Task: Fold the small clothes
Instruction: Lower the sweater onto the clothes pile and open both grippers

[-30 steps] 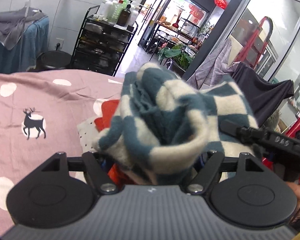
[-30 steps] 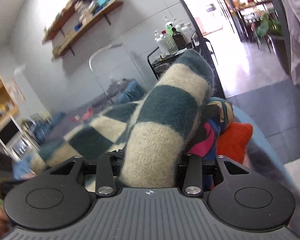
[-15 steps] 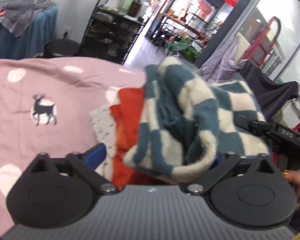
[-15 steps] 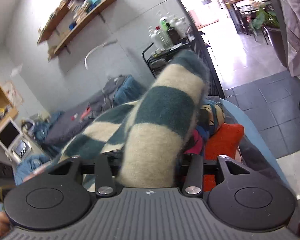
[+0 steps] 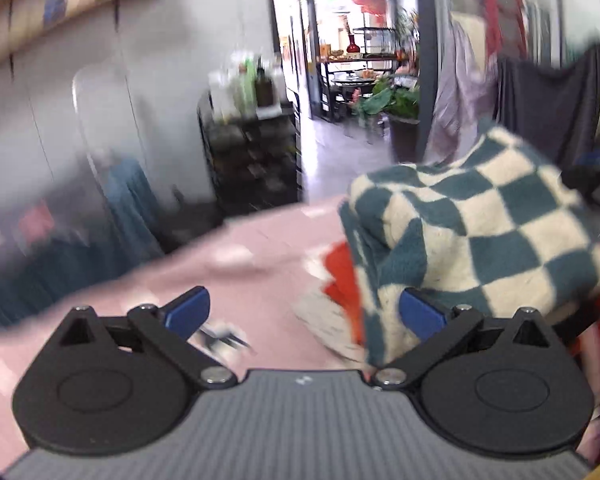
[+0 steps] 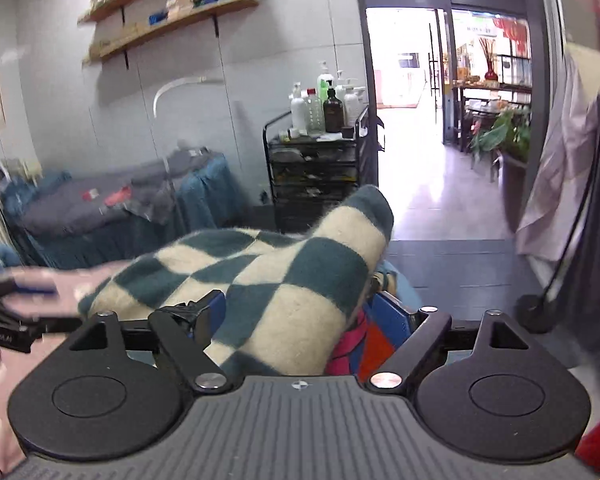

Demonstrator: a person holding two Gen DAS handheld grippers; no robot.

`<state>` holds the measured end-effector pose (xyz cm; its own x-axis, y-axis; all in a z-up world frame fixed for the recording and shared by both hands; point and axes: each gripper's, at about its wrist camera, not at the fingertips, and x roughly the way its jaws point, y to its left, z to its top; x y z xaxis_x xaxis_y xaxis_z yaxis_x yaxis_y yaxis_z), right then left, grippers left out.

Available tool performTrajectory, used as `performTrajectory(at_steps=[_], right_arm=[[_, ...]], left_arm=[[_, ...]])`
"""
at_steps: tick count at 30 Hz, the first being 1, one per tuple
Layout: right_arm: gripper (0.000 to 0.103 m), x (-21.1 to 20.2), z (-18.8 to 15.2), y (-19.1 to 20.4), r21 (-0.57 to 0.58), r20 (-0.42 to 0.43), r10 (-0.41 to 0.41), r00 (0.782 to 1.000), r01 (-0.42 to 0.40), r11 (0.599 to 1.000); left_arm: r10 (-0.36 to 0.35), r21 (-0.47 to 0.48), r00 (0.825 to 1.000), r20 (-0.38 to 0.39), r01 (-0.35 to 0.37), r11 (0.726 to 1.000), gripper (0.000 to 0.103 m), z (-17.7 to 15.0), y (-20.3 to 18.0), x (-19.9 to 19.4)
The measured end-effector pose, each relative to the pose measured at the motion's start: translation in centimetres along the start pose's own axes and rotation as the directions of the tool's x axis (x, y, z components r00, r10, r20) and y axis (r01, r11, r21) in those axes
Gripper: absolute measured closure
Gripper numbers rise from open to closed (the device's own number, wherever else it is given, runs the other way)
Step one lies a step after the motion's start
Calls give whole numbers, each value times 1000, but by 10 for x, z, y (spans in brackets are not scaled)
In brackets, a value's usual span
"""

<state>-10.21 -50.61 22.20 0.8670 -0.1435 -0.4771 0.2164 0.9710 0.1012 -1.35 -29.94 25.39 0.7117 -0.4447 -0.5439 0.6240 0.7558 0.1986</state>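
Garment: checked knit (image 5: 480,220) lies on the clothes pile (image 5: 340,280), pink bedsheet (image 5: 180,292) beneath.
Left gripper (image 5: 304,312): fingers spread, empty.
Right gripper (image 6: 300,316): jaws opening, knit lying loosely between.
Tip: withdraw straight, avoiding snagging the fold.

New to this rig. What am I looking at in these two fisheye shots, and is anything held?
No robot arm here: a person carries a two-finger claw in each hand, each with a camera looking out along its fingers. One picture is from the left claw, the other from the right claw. A pink spotted cloth covers the surface. On it lies a teal-and-cream checkered knit over orange clothing. The left claw is open and empty. The right claw's jaws are opening, with the knit lying loose between them; neither grips anything.
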Motion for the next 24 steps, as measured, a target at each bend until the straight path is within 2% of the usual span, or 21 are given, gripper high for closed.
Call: performTrajectory(at_steps=[2, 6, 9, 12, 17, 24], right_arm=[[0, -5, 6, 10, -52, -48, -4, 999, 1, 999], [0, -14, 14, 33, -162, -150, 36, 988, -60, 985], [0, -23, 20, 54, -274, -203, 37, 978, -93, 957], [0, -27, 23, 66, -353, -214, -6, 977, -72, 933], [0, -25, 22, 75, -388, -253, -30, 967, -73, 919], [0, -22, 20, 80, -383, -273, -59, 960, -53, 922]], left_arm=[[19, 97, 1000, 10, -20, 995, 0, 10, -14, -9], [-50, 240, 998, -39, 58, 969, 0, 25, -42, -28], [-67, 308, 997, -51, 79, 948, 0, 30, -57, -38], [-31, 314, 998, -60, 48, 948, 0, 33, -65, -41], [-47, 298, 995, -88, 72, 952, 0, 35, -62, -43], [-35, 316, 998, -43, 47, 948, 0, 31, -61, -39]])
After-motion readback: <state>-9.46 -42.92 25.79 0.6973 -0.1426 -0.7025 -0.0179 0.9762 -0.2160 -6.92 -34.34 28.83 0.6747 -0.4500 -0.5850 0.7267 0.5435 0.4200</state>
